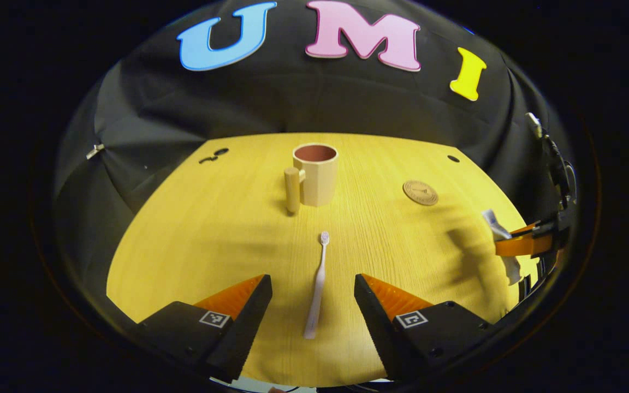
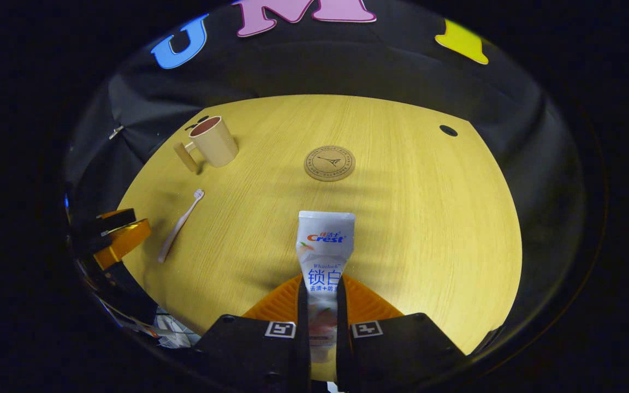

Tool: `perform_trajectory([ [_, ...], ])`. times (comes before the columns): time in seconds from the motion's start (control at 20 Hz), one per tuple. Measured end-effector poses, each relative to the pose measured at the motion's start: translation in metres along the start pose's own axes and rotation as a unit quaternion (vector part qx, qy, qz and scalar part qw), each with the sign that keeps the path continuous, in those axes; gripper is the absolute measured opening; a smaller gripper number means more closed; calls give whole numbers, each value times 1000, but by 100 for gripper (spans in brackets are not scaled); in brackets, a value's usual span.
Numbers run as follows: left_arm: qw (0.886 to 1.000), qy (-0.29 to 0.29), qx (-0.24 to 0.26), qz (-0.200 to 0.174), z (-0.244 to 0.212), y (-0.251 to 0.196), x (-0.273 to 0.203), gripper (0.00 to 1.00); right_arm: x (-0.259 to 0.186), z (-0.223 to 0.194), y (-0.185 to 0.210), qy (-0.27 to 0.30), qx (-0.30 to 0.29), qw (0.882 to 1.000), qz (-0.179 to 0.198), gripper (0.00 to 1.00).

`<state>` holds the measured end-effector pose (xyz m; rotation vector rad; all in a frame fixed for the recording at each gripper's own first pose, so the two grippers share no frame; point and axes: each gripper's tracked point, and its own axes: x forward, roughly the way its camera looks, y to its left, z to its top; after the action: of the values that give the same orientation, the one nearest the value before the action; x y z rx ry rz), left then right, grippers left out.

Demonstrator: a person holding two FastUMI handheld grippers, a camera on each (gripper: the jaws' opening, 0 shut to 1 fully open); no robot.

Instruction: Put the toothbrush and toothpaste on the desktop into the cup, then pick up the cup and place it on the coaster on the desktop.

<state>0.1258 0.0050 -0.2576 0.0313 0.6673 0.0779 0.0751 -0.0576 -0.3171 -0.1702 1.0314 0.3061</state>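
— What do we see on the desktop from the left gripper view?

— We see yellow wood grain. The toothbrush lies flat between our left tongs' fingers, head pointing away. Beyond it stands the cup, handle on the left.

— And ahead of our right tongs?

— We find the round coaster flat on the wood, straight ahead.

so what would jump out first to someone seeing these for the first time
Probably the toothpaste, clamped upright between the right gripper's fingers in the right gripper view. Next, the toothbrush lying flat on the yellow table, right between the open fingers of the left gripper. Behind it stands the empty cup, with the round coaster off to the side.
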Motion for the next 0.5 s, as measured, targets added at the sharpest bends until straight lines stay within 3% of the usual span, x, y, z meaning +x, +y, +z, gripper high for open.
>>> perform_trajectory([
  [0.35,996,87,-29,10,-24,6,46,88,-16,-14,-14,-6,31,999,13,22],
  [0.5,993,113,-16,13,-31,4,55,69,-13,-13,-20,-13,35,999,14,22],
])
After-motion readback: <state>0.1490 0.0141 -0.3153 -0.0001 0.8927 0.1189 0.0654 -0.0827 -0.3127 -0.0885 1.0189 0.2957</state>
